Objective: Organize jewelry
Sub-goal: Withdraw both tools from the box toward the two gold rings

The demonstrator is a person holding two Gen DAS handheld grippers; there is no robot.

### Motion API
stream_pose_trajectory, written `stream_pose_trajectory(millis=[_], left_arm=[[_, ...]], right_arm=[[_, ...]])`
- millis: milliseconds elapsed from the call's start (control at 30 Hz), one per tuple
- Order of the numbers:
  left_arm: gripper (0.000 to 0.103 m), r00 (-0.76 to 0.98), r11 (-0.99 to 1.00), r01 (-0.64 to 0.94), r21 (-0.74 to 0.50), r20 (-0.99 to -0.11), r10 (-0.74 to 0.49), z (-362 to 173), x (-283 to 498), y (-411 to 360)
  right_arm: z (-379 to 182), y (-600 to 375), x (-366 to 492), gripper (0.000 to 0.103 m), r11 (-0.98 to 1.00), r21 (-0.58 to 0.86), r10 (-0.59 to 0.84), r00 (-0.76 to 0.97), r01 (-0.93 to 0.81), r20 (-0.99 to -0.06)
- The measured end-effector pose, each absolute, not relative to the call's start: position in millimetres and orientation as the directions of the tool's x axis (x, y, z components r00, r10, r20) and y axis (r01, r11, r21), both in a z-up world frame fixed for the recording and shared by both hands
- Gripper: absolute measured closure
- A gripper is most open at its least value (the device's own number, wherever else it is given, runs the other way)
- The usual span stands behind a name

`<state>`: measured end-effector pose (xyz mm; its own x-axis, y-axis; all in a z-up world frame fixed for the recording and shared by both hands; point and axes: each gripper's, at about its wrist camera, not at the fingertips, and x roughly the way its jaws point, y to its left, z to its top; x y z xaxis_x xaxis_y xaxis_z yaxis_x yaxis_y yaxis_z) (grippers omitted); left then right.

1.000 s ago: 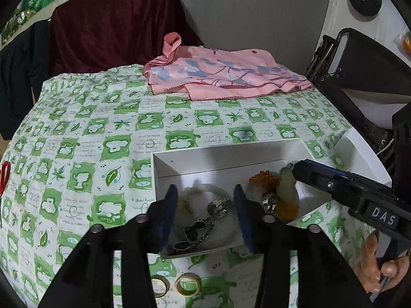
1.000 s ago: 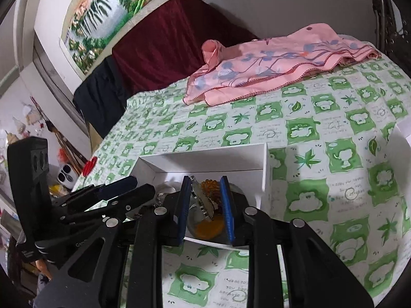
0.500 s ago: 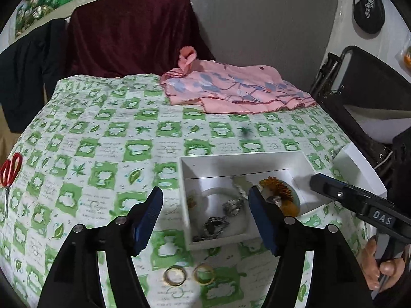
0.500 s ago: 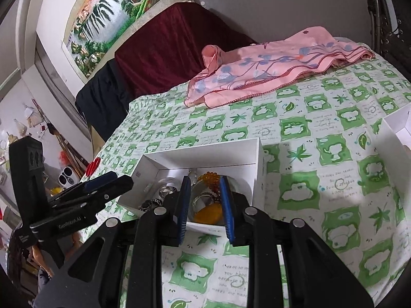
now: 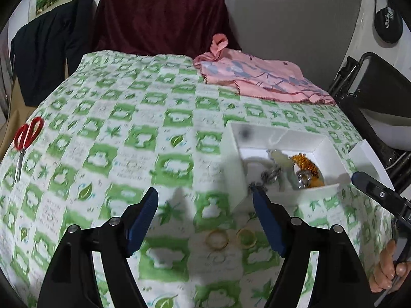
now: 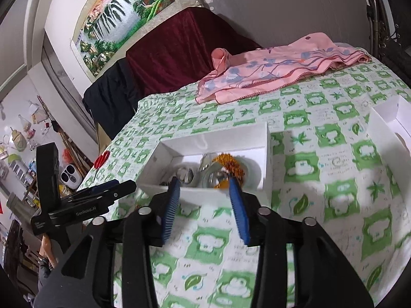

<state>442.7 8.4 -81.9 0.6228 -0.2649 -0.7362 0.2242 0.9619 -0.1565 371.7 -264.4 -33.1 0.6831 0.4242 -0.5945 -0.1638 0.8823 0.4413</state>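
above the green-checked cloth point(image 5: 108, 138) on the bench, the left tongs point(image 5: 203, 195) stand wide apart and empty, their jaws having just been opening, with nothing between the blue pads. two gold rings point(image 5: 231, 238) lie side by side on the cloth just ahead of them, outside the white box point(image 5: 232, 159). the right tongs point(image 6: 204, 183) are likewise released and empty, jaws just opened partway, tips at the near wall of that same box point(image 6: 267, 154). inside the box sit an amber bead piece point(image 6: 230, 165), silver pieces and a pale pendant point(image 5: 278, 157), heaped together. a second white box point(image 6: 382, 128) lies apart on the right. red-handled scissors point(image 5: 25, 138) rest near the left edge; a pink garment point(image 5: 257, 77) lies at the far side.
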Motion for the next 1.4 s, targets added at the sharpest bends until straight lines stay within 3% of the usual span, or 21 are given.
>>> stream_pose_trajectory(millis=[100,400,767,900,1133,1400], left_arm=[[0.027,0.615,0.966,0.216,-0.139,-0.750,-0.245,-86.7,435.9,12.6],[0.017,0.623,0.980,0.126,-0.152,-0.757,-0.197,-89.4,432.3,37.4],[0.012,0.571,0.984,-0.010,-0.177,-0.809,-0.140,-106.6,447.1,66.1],[0.006,0.572,0.991,0.004,-0.131,-0.813,-0.110,-110.5,441.5,69.4],[0.006,0.560,0.998,0.040,-0.055,-0.825,-0.068,-113.8,435.6,72.1],[0.006,0.556,0.994,-0.022,-0.112,-0.827,-0.081,-110.2,439.9,92.8]], right_arm=[[-37.8,-261.7,361.4,0.055,0.875,0.457,0.437,0.673,-0.163,-0.597],[-50.8,-223.5,349.1,0.055,0.888,0.401,0.449,0.614,-0.225,-0.649],[-60.2,-205.3,353.3,0.055,0.891,0.413,0.441,0.584,-0.190,-0.682],[-61.6,-185.5,360.6,0.055,0.897,0.403,0.431,0.565,-0.182,-0.704],[-73.8,-151.0,386.1,0.055,0.936,0.328,0.346,0.525,-0.130,-0.778],[-74.6,-133.4,399.8,0.054,0.958,0.273,0.276,0.537,-0.087,-0.798]])
